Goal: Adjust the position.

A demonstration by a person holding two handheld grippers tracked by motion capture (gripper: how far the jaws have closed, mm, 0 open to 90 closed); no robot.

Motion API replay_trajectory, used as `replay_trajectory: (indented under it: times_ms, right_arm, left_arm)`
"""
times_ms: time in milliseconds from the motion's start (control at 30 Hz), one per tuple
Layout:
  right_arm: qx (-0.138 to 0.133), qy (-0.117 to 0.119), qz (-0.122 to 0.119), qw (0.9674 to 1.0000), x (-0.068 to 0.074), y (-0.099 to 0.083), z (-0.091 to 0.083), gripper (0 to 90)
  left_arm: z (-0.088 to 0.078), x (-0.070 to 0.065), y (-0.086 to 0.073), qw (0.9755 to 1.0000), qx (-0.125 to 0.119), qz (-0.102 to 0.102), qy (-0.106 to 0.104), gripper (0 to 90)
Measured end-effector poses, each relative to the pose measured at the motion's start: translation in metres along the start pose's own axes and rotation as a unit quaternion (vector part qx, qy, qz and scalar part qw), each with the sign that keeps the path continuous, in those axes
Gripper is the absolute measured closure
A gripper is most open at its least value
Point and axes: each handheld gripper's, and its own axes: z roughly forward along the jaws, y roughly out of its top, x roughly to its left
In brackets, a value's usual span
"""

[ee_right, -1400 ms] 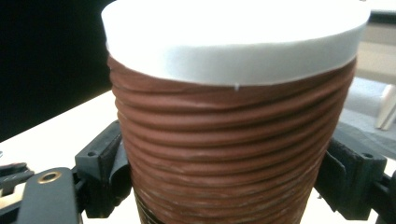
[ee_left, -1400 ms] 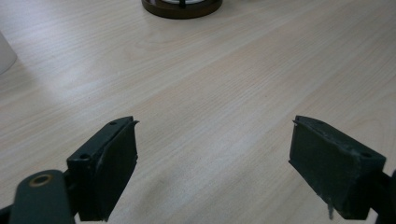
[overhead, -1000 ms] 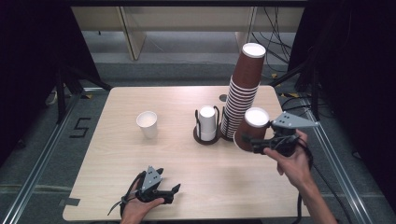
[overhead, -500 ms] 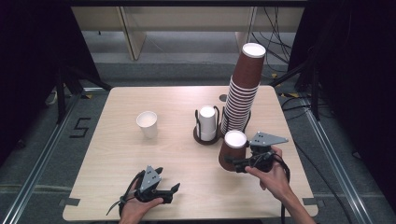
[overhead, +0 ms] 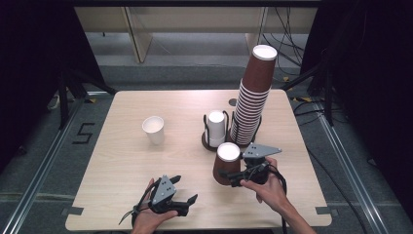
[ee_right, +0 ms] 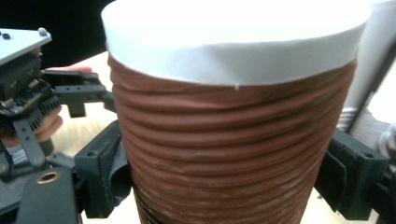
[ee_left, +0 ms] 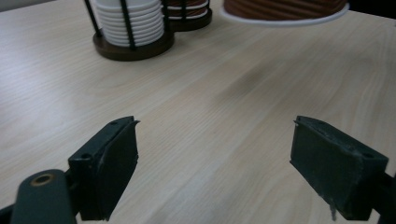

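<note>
A brown ribbed paper cup (overhead: 227, 165) is held upside down, white base up, in my right gripper (overhead: 233, 176), whose jaws press on its sides. In the right gripper view the cup (ee_right: 233, 140) stands between both pads of the right gripper (ee_right: 229, 186). In the left gripper view its white rim (ee_left: 285, 13) hangs a little above the wood. My left gripper (overhead: 186, 189) rests near the table's front edge, left of the cup. The left gripper (ee_left: 215, 158) is open, with bare tabletop between its jaws.
A tall leaning stack of brown cups (overhead: 253, 105) stands in a wire holder at the back right. Beside it is a short stack of white cups (overhead: 215, 127) in its holder (ee_left: 128, 44). A single white cup (overhead: 154, 129) stands upright on the table (overhead: 112, 165), left of centre.
My right gripper has carried the brown cup down and toward the front of the table, away from the tall stack. The left gripper has stayed in place.
</note>
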Motion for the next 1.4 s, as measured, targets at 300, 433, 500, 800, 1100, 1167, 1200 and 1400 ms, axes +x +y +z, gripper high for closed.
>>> replay_trajectory:
  times_ms: [300, 433, 500, 800, 1100, 1167, 1200, 1400]
  right_arm:
    - [0.001, 0.027, 0.033, 0.9991, 0.01, 0.004, 0.015, 17.0]
    - [0.001, 0.023, 0.033, 0.9992, 0.012, 0.004, 0.019, 17.0]
    - [0.006, 0.016, 0.028, 0.9995, 0.014, 0.005, 0.02, 17.0]
    - [-0.002, 0.023, 0.015, 0.9996, 0.022, 0.006, 0.033, 17.0]
    - [0.0, 0.036, 0.023, 0.9991, 0.032, 0.008, 0.042, 17.1]
    - [-0.001, 0.038, 0.027, 0.9989, 0.033, 0.008, 0.043, 17.1]
    - [0.004, 0.044, 0.041, 0.9982, 0.036, 0.008, 0.043, 17.0]
    - [0.005, 0.05, 0.019, 0.9985, 0.038, 0.007, 0.047, 17.0]
  left_arm:
    - [0.012, -0.008, 0.007, 0.9997, -0.024, 0.006, 0.006, 14.5]
    - [0.016, -0.013, 0.012, 0.9992, -0.04, 0.007, -0.001, 14.6]
    - [0.017, -0.015, 0.015, 0.9987, -0.05, 0.009, -0.007, 14.5]
    - [0.022, -0.016, 0.019, 0.9981, -0.057, -0.016, -0.013, 14.5]
    - [0.026, -0.015, 0.021, 0.9978, -0.059, -0.031, -0.006, 8.2]
    - [0.028, -0.014, 0.02, 0.9974, -0.059, -0.04, -0.007, 4.0]
    - [0.031, -0.013, 0.02, 0.9965, -0.066, -0.05, -0.013, 4.0]
    - [0.034, -0.015, 0.02, 0.9968, -0.064, -0.048, -0.007, 0.6]
